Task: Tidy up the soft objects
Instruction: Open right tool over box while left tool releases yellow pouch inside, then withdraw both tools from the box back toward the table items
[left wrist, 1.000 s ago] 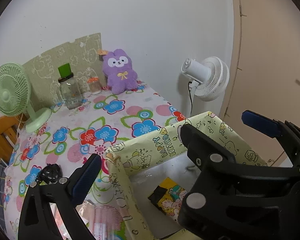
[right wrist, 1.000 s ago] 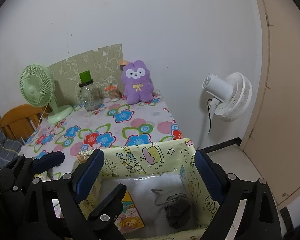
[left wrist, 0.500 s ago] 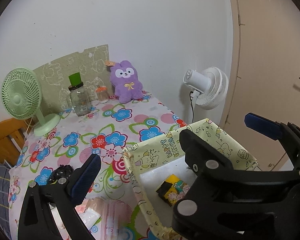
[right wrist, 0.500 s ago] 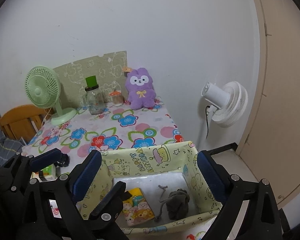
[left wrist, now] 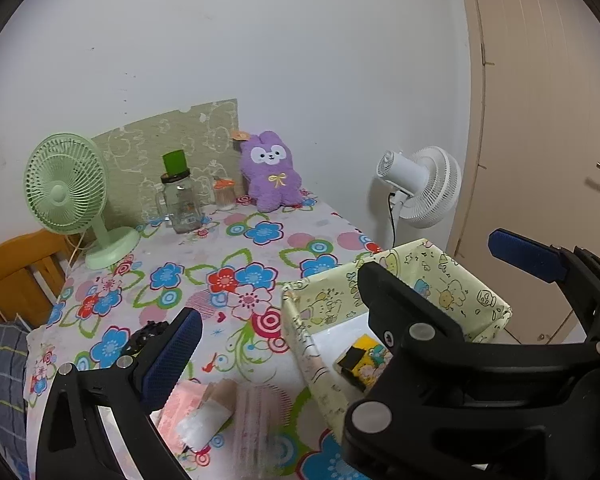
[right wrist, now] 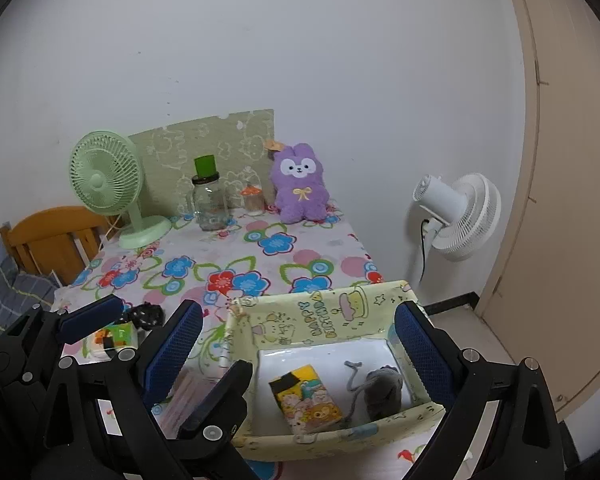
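A yellow-green fabric box stands on the flowered table's near right corner; it also shows in the left wrist view. Inside lie a yellow cartoon packet and a grey knitted item. A pink packet lies left of the box, a small black item further left. A purple plush rabbit sits at the back. My left gripper is open and empty above the box's left side. My right gripper is open and empty above the box.
A green desk fan, a glass jar with green lid and a small orange-lidded jar stand at the back. A white fan is right of the table. A wooden chair is left. A colourful packet lies near the black item.
Both grippers have pulled back and up from the box, so more of the table and box interior shows. Both stayed open and empty.
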A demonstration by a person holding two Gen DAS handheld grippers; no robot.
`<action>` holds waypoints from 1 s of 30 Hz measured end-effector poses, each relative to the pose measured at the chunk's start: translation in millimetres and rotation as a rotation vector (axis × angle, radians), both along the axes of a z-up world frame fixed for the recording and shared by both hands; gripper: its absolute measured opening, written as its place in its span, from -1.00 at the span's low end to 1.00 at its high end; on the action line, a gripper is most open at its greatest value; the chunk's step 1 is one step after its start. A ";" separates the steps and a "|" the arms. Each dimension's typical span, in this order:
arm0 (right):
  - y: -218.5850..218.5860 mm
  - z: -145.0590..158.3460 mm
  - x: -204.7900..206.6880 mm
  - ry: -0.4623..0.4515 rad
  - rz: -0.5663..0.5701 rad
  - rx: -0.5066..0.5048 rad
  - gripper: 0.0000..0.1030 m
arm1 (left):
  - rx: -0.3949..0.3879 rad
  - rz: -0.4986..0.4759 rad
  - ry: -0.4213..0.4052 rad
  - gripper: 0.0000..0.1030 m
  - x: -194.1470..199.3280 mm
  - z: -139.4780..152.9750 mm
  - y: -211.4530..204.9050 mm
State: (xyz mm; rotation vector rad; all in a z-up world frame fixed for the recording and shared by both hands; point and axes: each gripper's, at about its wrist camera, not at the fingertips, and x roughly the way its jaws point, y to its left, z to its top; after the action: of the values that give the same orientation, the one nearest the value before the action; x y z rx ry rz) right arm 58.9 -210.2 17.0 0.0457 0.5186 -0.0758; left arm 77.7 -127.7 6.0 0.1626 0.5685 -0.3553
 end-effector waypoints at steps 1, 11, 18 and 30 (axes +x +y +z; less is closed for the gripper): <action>3.8 0.7 -1.1 -0.004 0.002 -0.002 0.91 | -0.001 0.002 -0.003 0.99 -1.2 0.4 3.1; 35.3 2.9 -9.9 -0.032 0.028 -0.022 0.91 | 0.008 0.029 -0.020 1.00 -10.4 2.8 33.7; 58.5 1.9 -10.9 -0.041 0.059 -0.017 0.91 | 0.011 0.070 -0.033 0.99 -15.0 2.1 58.4; 91.2 -10.2 -5.8 -0.015 0.101 -0.012 0.91 | -0.006 0.113 -0.012 0.99 -11.4 -11.9 94.4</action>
State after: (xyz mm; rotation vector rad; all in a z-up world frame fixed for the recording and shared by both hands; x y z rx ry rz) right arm 53.1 -119.0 6.9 0.0087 0.5045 0.0200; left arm 66.3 -33.3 -5.9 0.1266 0.5618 -0.2465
